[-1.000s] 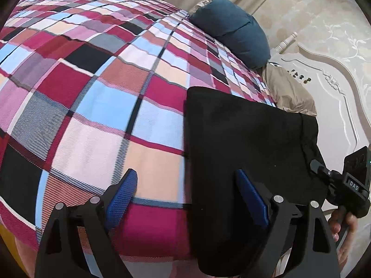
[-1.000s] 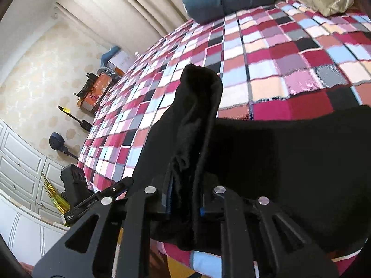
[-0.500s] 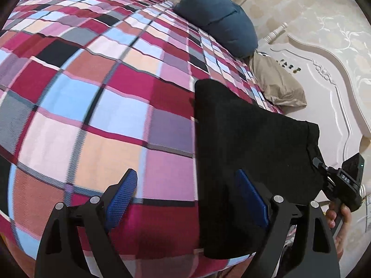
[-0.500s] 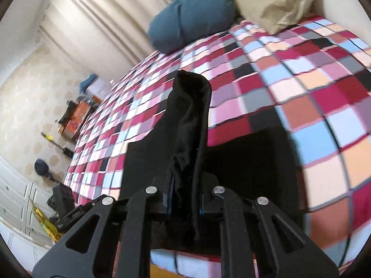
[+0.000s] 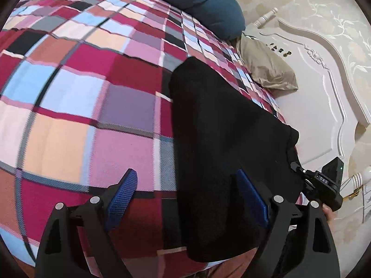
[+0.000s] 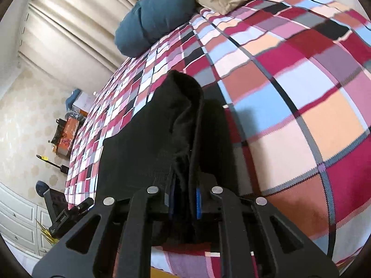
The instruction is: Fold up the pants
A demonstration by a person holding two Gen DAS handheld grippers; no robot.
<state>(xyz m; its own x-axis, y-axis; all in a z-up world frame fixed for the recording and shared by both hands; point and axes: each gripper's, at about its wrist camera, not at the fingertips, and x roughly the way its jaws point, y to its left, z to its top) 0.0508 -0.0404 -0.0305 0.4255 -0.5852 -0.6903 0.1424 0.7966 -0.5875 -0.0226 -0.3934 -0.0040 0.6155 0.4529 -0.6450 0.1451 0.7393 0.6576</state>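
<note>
Black pants (image 5: 222, 153) lie on a plaid bed cover, near the bed's edge. My left gripper (image 5: 185, 192) is open, its blue pads (image 5: 123, 192) straddling the left edge of the pants near their near end. My right gripper (image 6: 185, 199) is shut on a raised, bunched fold of the pants (image 6: 180, 120) and holds it above the flat layer. The right gripper also shows at the right of the left wrist view (image 5: 324, 183).
The plaid bed cover (image 5: 81, 92) fills most of both views. A dark blue pillow (image 5: 204, 2) and a beige pillow (image 5: 266, 69) lie by the white headboard (image 5: 324, 97). Curtains (image 6: 76, 23), white drawers (image 6: 20, 222) and clutter on the floor (image 6: 67, 136) show beyond the bed.
The right gripper has carried the held fold sideways over the flat pants. The left gripper has stayed open and shifted slightly along the pants' edge.
</note>
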